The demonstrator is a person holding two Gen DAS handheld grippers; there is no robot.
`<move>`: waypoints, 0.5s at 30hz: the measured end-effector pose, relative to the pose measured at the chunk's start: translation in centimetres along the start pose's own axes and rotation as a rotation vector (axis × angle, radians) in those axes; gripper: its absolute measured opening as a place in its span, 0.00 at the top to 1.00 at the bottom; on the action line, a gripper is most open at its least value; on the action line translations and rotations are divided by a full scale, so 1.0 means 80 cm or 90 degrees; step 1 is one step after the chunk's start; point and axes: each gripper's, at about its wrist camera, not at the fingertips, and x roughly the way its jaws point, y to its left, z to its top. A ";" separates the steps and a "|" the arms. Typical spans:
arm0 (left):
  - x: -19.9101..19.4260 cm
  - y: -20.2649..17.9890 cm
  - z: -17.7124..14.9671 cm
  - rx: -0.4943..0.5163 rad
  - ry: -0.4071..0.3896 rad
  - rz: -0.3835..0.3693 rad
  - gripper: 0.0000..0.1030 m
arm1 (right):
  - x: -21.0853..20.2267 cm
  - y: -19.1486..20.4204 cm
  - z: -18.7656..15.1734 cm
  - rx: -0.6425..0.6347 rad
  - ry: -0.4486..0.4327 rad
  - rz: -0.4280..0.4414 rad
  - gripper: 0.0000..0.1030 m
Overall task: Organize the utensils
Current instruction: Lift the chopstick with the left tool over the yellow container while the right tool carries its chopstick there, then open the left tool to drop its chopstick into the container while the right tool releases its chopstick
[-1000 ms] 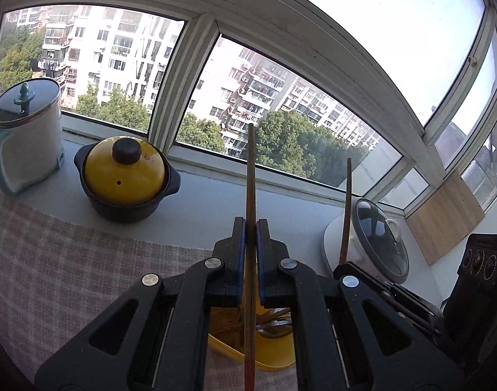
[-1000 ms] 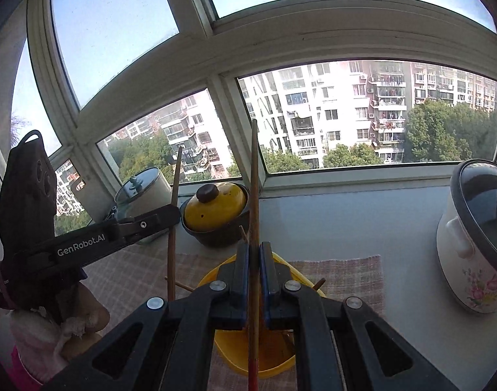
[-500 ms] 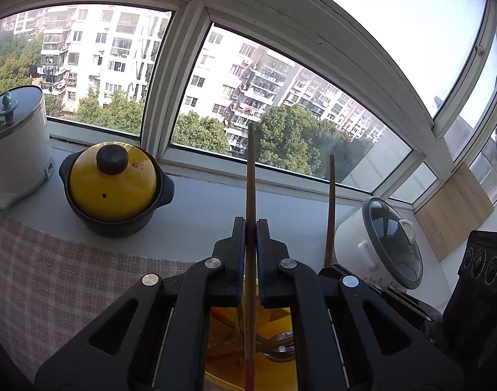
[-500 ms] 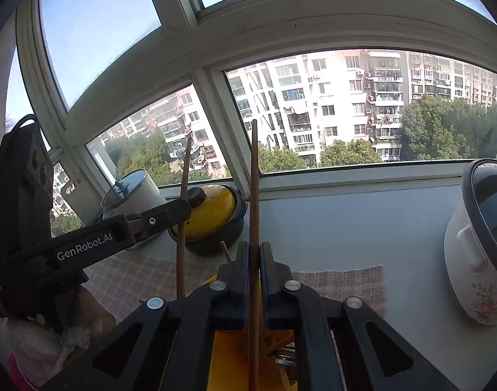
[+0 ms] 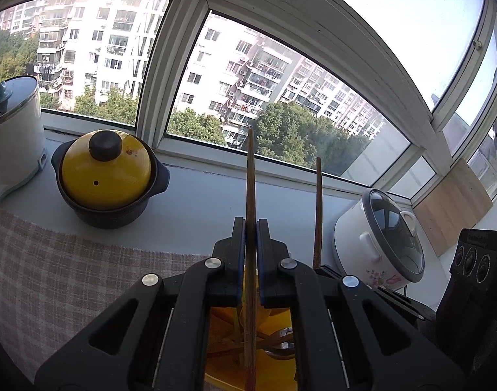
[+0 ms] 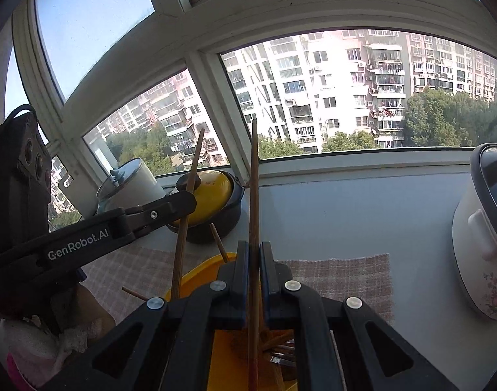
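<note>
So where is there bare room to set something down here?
Bare sill between the yellow-lidded pot and the floral cooker; bare checked cloth left of the yellow tray. The tray is crowded with utensils under both chopstick-holding grippers.

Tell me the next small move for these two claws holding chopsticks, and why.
Probably lower both a little further, then open. The left claw and right claw are each shut on an upright chopstick, whose lower ends hang over the yellow container that already holds other utensils.
</note>
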 end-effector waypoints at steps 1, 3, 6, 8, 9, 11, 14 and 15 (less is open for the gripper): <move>-0.001 0.001 0.000 -0.002 0.001 -0.003 0.96 | -0.002 -0.001 -0.002 0.001 0.000 0.002 0.96; -0.002 0.002 0.001 -0.010 0.002 -0.005 0.96 | -0.004 -0.001 -0.005 0.000 0.001 0.000 0.96; -0.004 0.001 0.008 -0.018 -0.002 -0.011 0.96 | -0.009 -0.002 -0.005 0.000 -0.005 -0.006 0.96; -0.006 -0.002 0.013 -0.017 -0.012 -0.009 0.96 | -0.011 -0.002 -0.003 0.003 -0.010 -0.006 0.96; -0.007 -0.003 0.015 -0.014 -0.018 -0.009 0.96 | -0.012 -0.002 -0.002 0.003 -0.013 -0.007 0.96; -0.005 -0.007 0.018 -0.007 -0.028 -0.002 0.96 | -0.013 -0.004 -0.001 0.005 -0.016 -0.007 0.96; 0.000 -0.011 0.018 0.010 -0.047 0.018 0.96 | -0.013 -0.004 0.000 0.005 -0.016 -0.008 0.96; 0.002 -0.011 0.016 0.011 -0.052 0.018 0.96 | -0.013 -0.003 0.000 0.004 -0.016 -0.009 0.96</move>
